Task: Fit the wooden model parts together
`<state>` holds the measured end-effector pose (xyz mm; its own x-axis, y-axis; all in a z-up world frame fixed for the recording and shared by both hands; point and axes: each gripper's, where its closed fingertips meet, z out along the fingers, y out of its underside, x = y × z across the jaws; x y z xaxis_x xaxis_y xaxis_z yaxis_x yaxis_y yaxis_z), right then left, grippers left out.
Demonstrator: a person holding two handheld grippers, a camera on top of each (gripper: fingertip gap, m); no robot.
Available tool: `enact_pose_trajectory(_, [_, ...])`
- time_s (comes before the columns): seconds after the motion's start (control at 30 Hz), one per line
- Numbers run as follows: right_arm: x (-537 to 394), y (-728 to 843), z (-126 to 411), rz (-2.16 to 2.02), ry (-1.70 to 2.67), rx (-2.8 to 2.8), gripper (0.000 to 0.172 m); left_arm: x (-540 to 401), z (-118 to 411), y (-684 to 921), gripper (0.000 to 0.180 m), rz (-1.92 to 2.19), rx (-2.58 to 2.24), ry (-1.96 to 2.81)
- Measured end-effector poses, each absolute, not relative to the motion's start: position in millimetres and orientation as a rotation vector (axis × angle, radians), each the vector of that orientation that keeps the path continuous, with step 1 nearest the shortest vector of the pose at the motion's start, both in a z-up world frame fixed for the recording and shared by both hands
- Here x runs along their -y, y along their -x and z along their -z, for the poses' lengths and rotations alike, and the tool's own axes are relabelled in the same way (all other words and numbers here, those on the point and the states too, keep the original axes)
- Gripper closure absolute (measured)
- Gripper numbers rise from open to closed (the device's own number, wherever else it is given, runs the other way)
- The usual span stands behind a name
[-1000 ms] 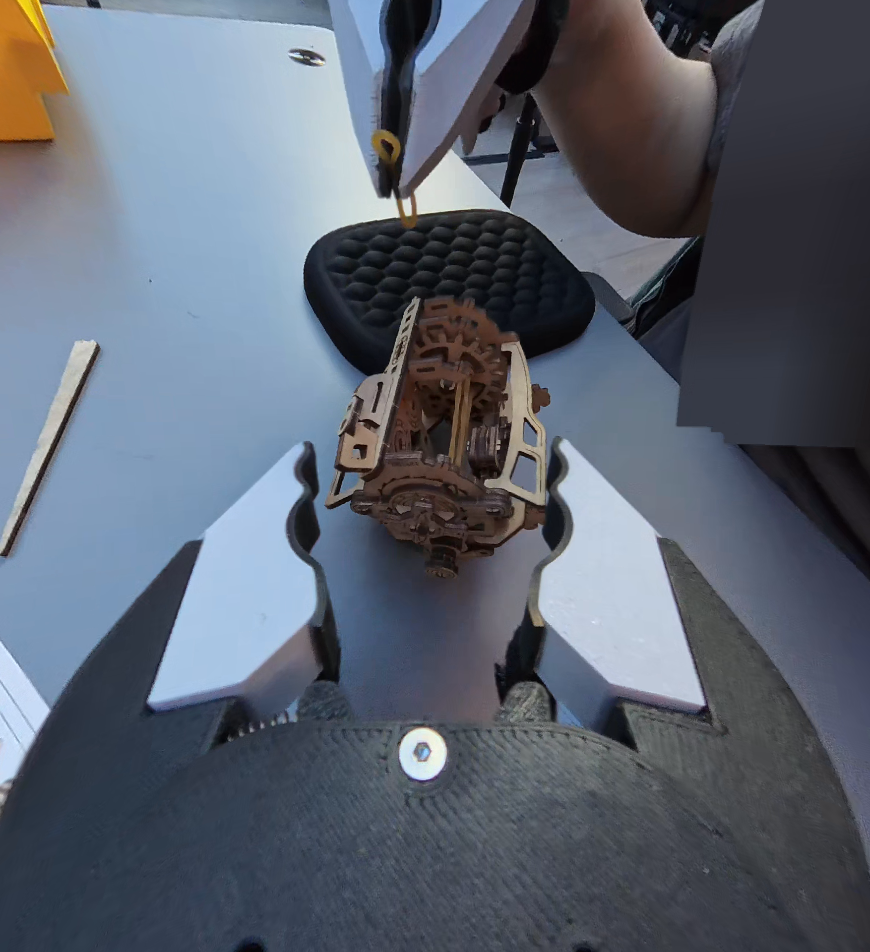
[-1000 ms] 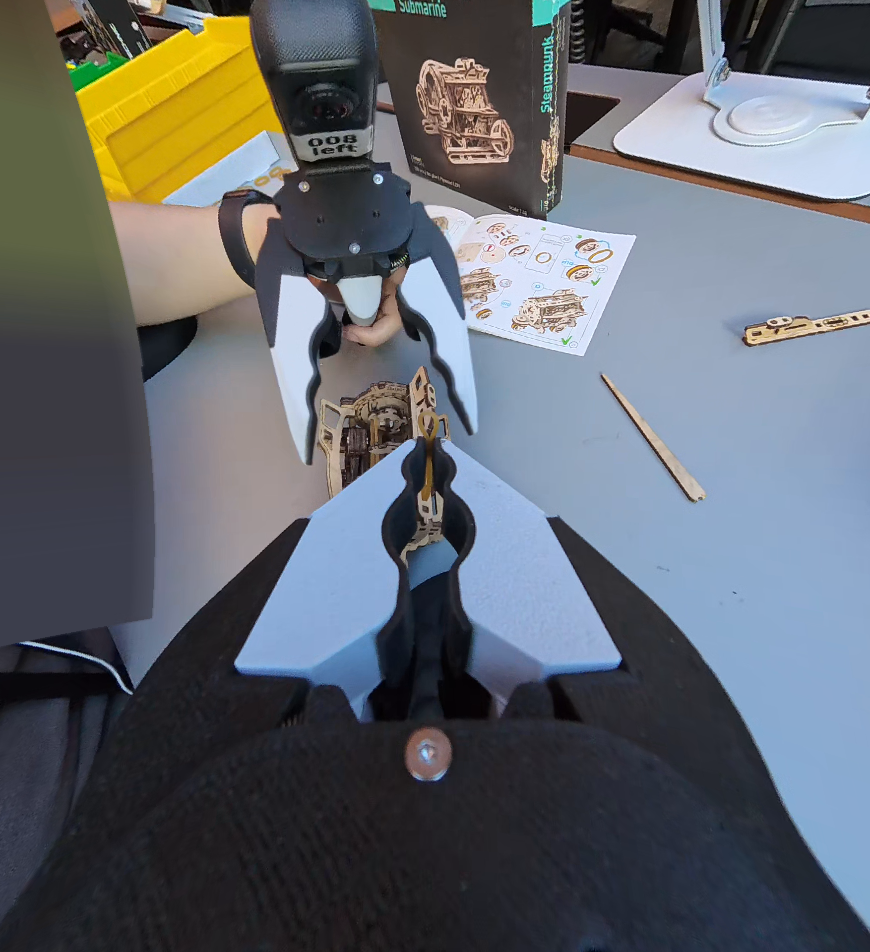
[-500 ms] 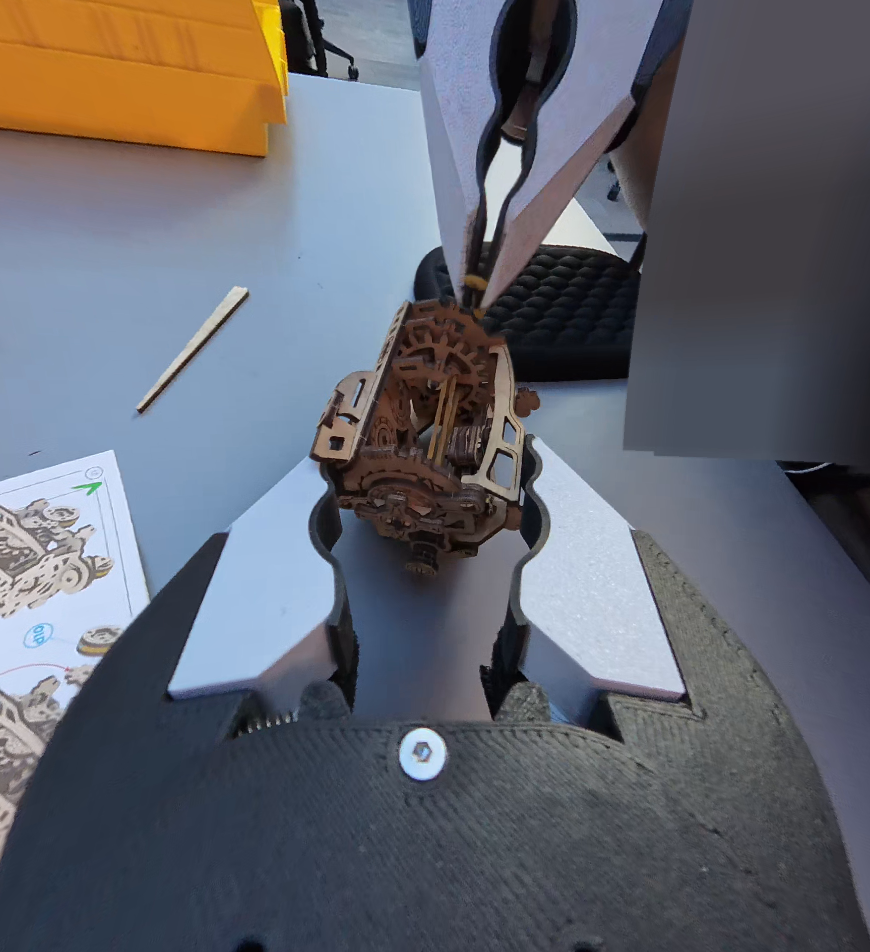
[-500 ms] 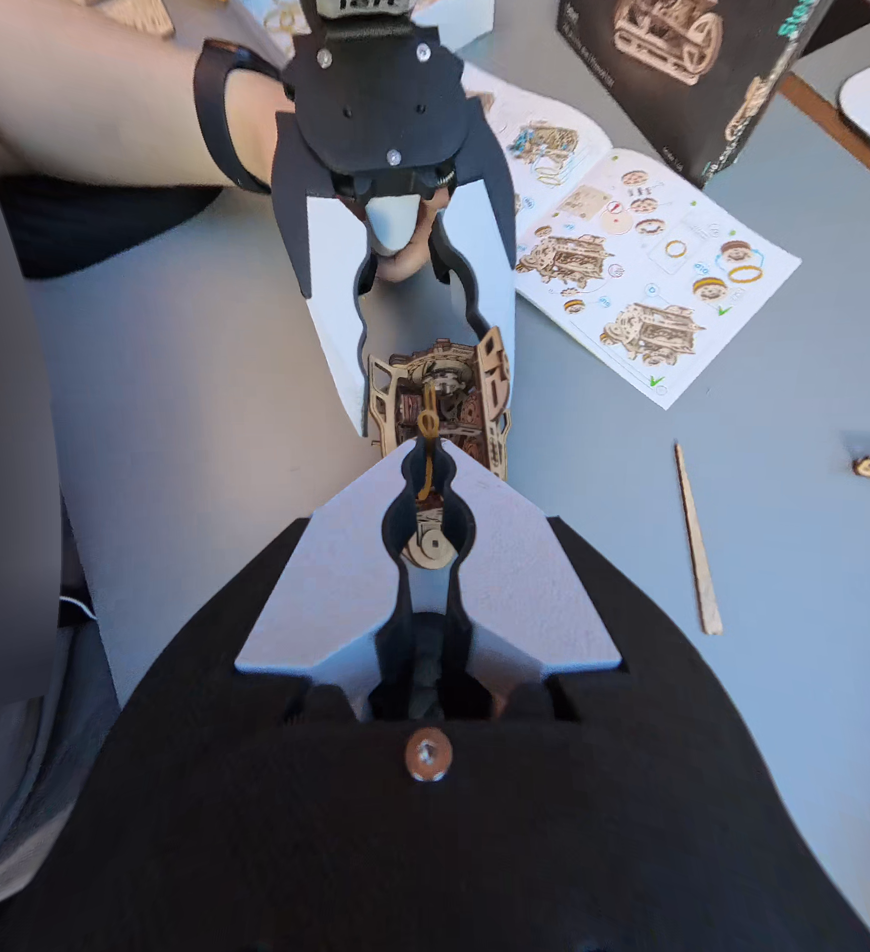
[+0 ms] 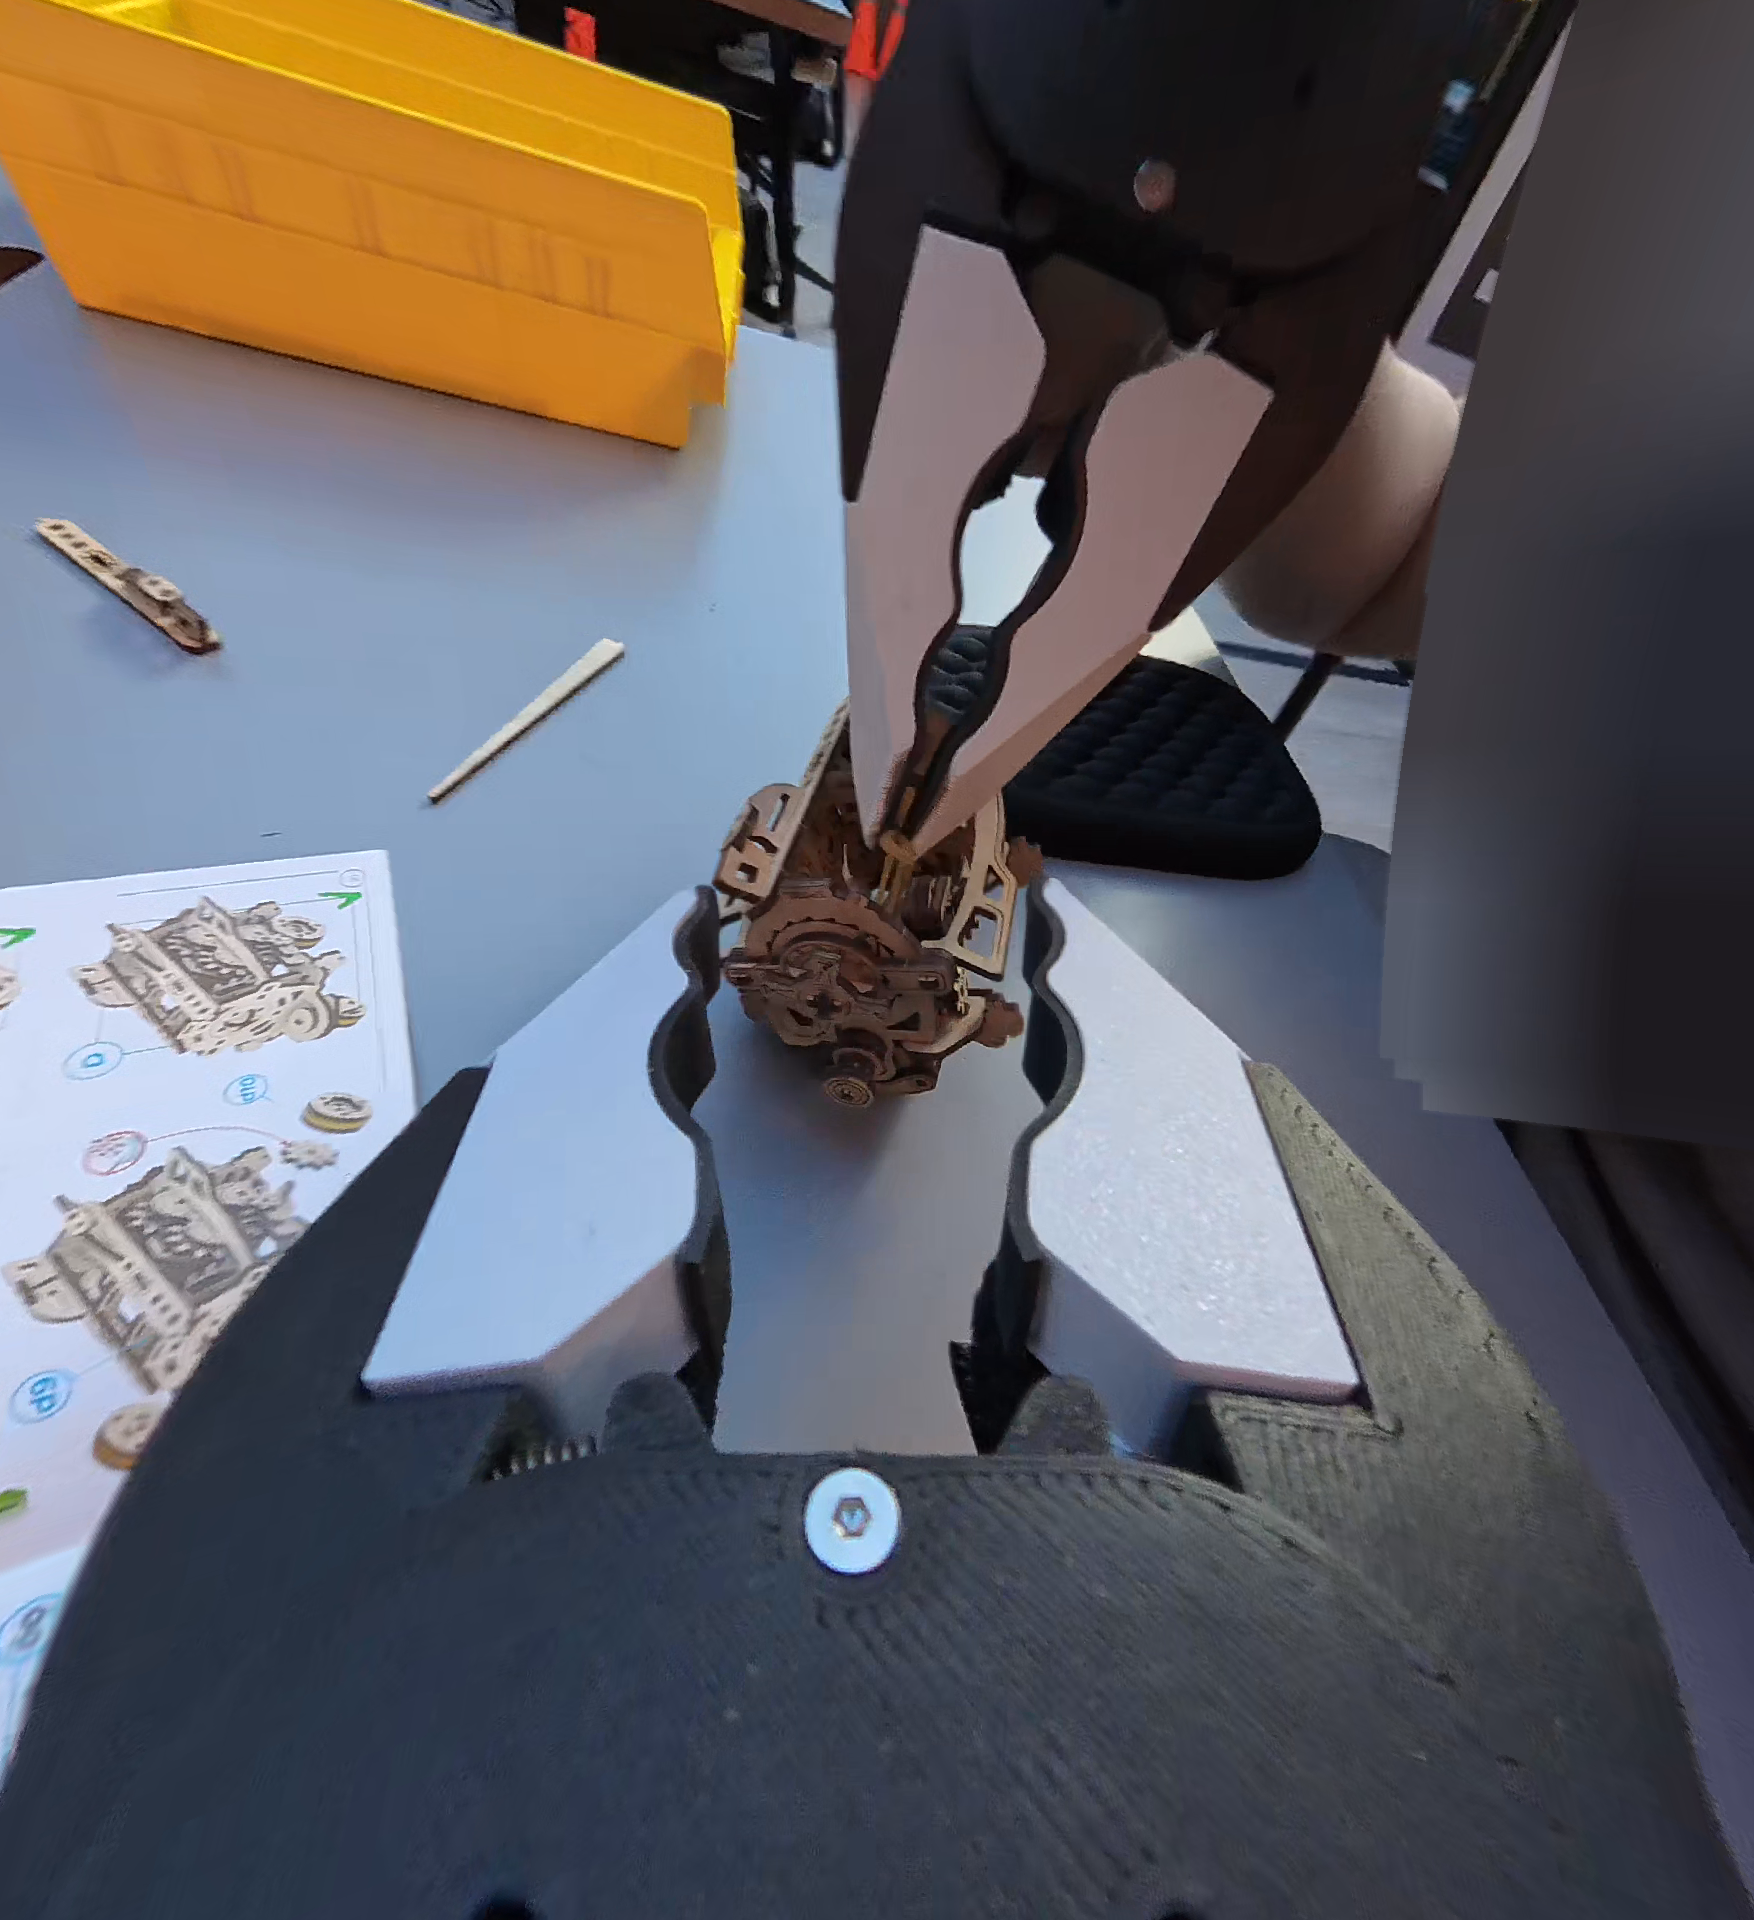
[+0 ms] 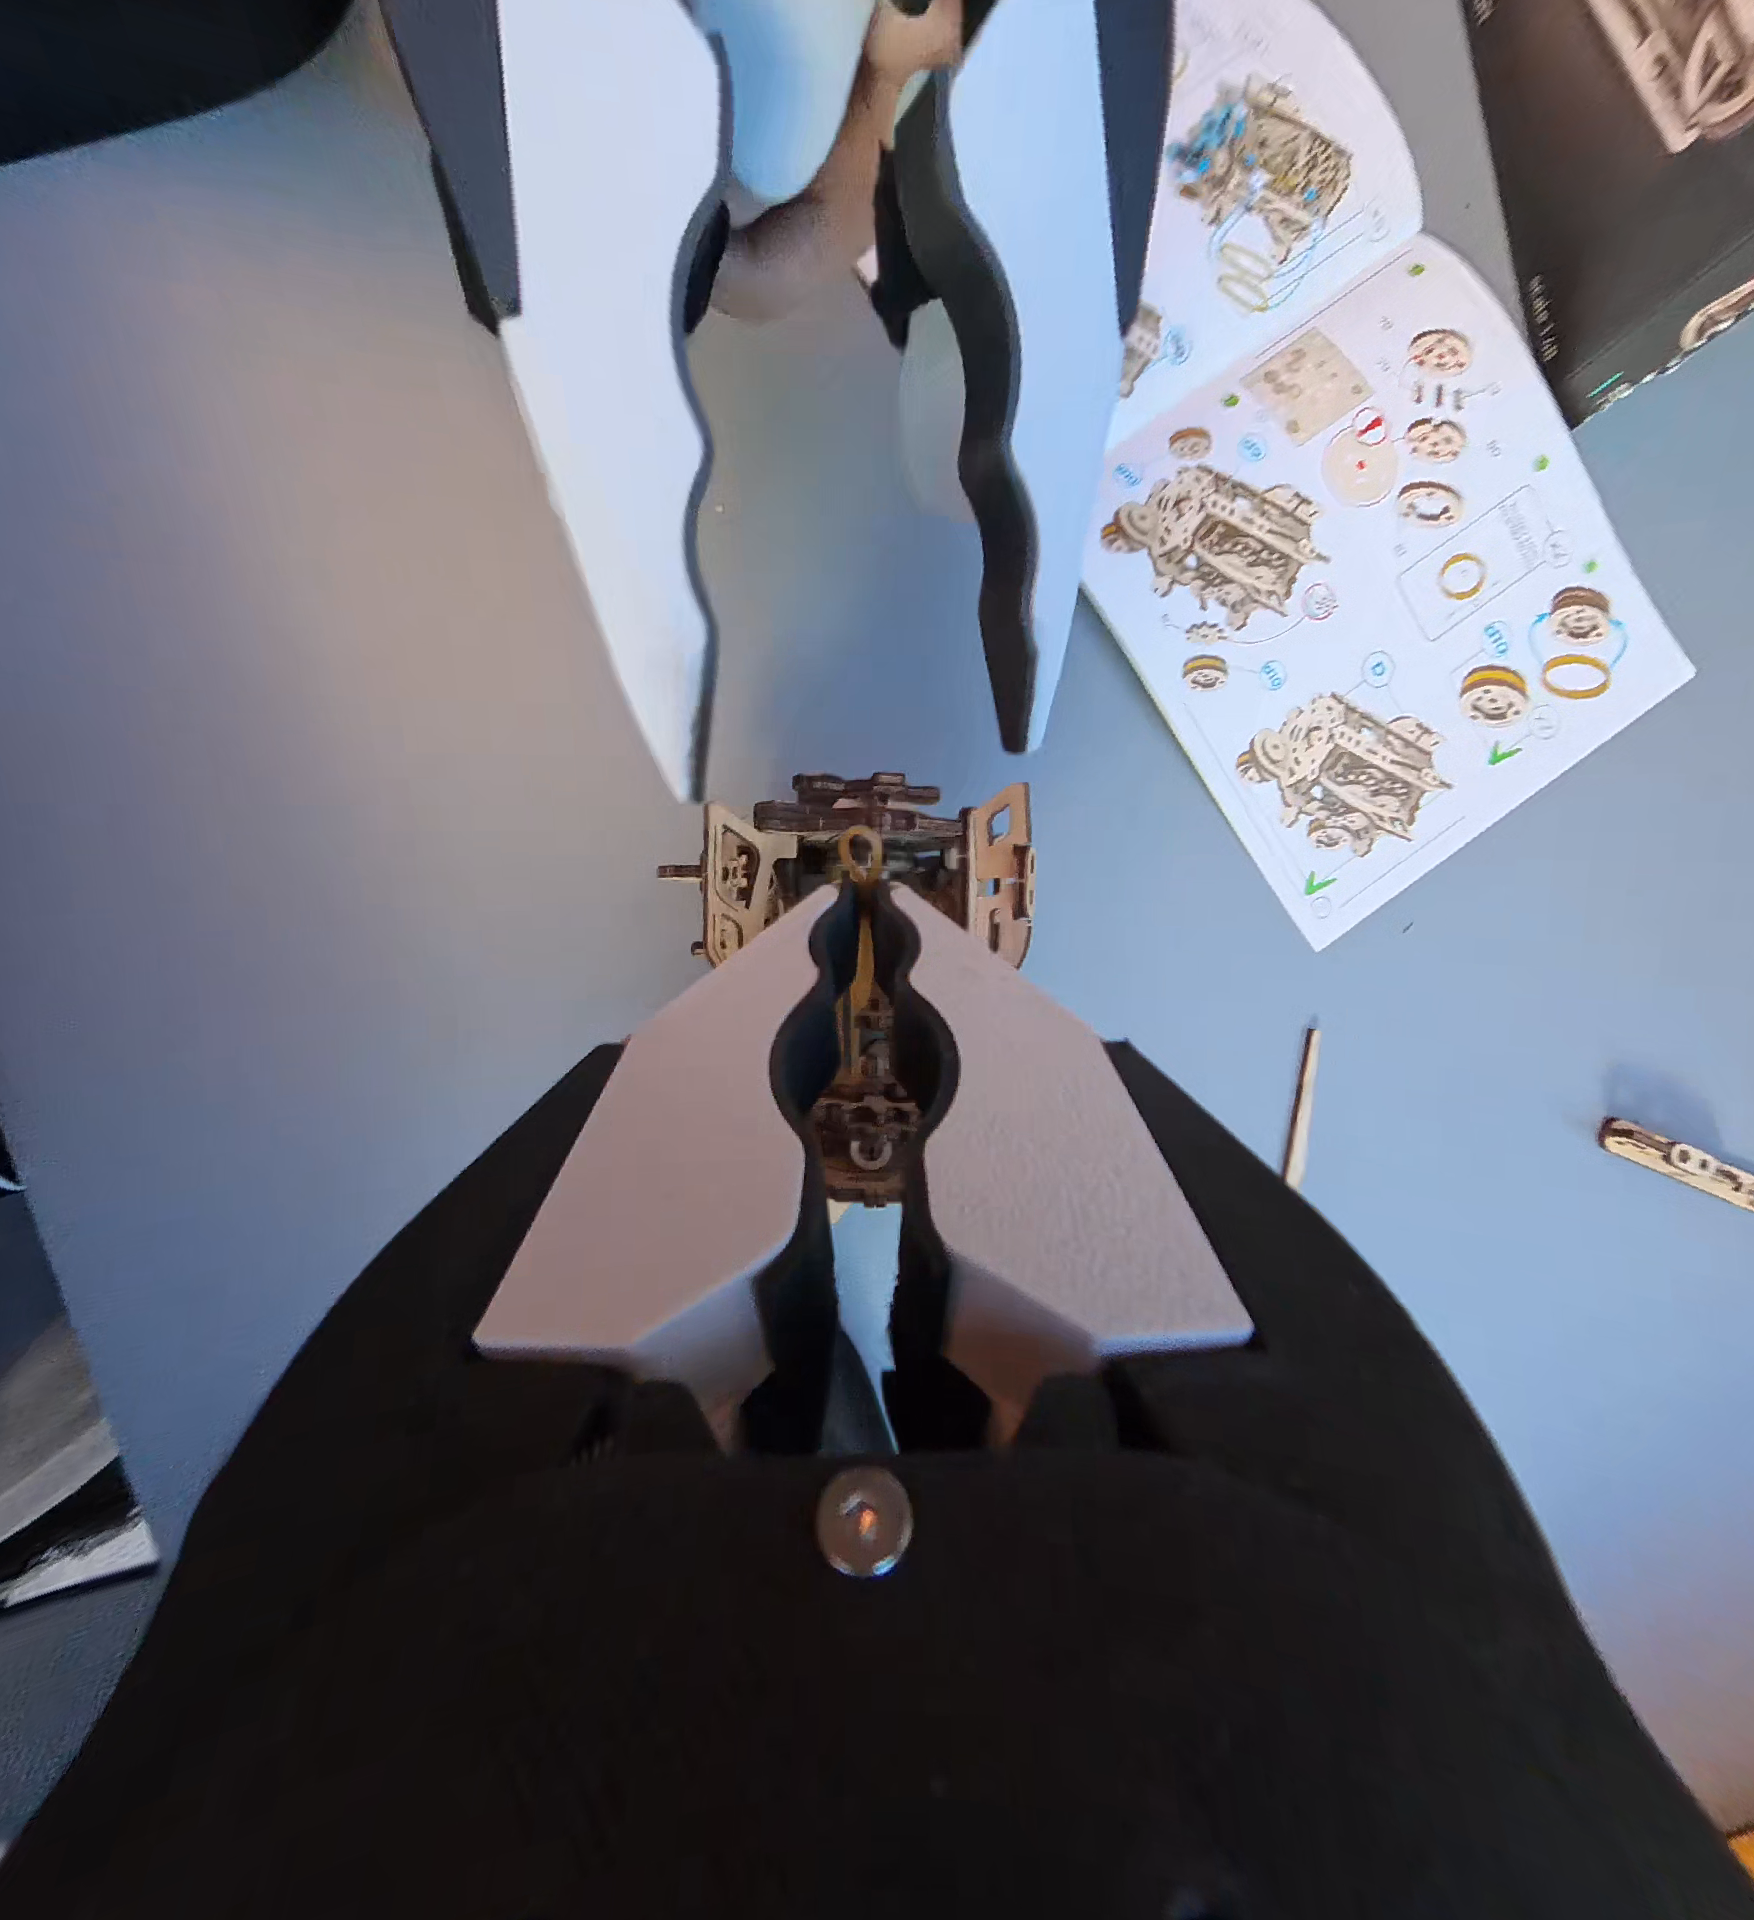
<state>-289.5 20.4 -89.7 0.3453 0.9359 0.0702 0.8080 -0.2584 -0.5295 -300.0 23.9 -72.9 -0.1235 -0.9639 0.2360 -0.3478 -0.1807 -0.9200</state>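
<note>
The brown wooden model (image 5: 852,987) stands on the grey table (image 5: 437,520). My left gripper (image 5: 868,914) is open, and its fingertips flank the model's near end closely on both sides. I see no pad pressed onto the model. It also shows from the front in the right wrist view (image 6: 852,758), its tips just reaching the model (image 6: 738,883). My right gripper (image 6: 857,894) is shut on a thin yellow band (image 6: 858,852) whose loop sticks out past the fingertips. From above (image 5: 899,831) it holds the band (image 5: 894,862) down into the model's open top.
A yellow bin (image 5: 385,208) stands at the back. An instruction sheet (image 5: 125,1039) lies to the left of the left gripper. A thin wooden stick (image 5: 530,717) and a holed wooden strip (image 5: 130,587) lie loose. A black cushion pad (image 5: 1153,769) lies behind the model, and a dark box (image 6: 1683,156) is beside the sheet. Less than 4 cm separates the two grippers' tips.
My left gripper's jaws have narrowed from wide open to close around the model. My right gripper, still shut on the yellow band, has come down from above the table to the model's top.
</note>
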Motion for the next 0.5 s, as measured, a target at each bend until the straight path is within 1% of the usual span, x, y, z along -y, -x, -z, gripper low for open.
enact_pose_trajectory(0.03, [-20,291,87,-0.352,2.107,1.509,0.171,-27,67,303,0.129,1.311,-1.452,1.555])
enact_pose_trajectory(0.07, [-20,292,85,-0.356,2.083,1.494,0.171,-29,62,305,0.14,1.318,-1.435,1.56])
enact_pose_trajectory(0.1, [-20,293,82,-0.363,2.062,1.479,0.171,-28,56,306,0.147,1.336,-1.427,1.565])
enact_pose_trajectory(0.2, [-18,297,75,-0.386,1.993,1.474,0.172,-19,47,303,0.161,1.408,-1.423,1.611])
enact_pose_trajectory(0.27, [-20,296,76,-0.368,1.992,1.468,0.171,-14,48,299,0.164,1.431,-1.421,1.685])
enact_pose_trajectory(0.4, [-20,297,76,-0.337,1.964,1.474,0.171,-17,55,294,0.151,1.379,-1.38,1.789])
enact_pose_trajectory(0.43, [-21,296,76,-0.32,1.955,1.475,0.171,-16,55,294,0.152,1.388,-1.379,1.8])
enact_pose_trajectory(0.5, [-20,296,76,-0.295,1.933,1.492,0.171,-14,56,293,0.16,1.421,-1.375,1.814])
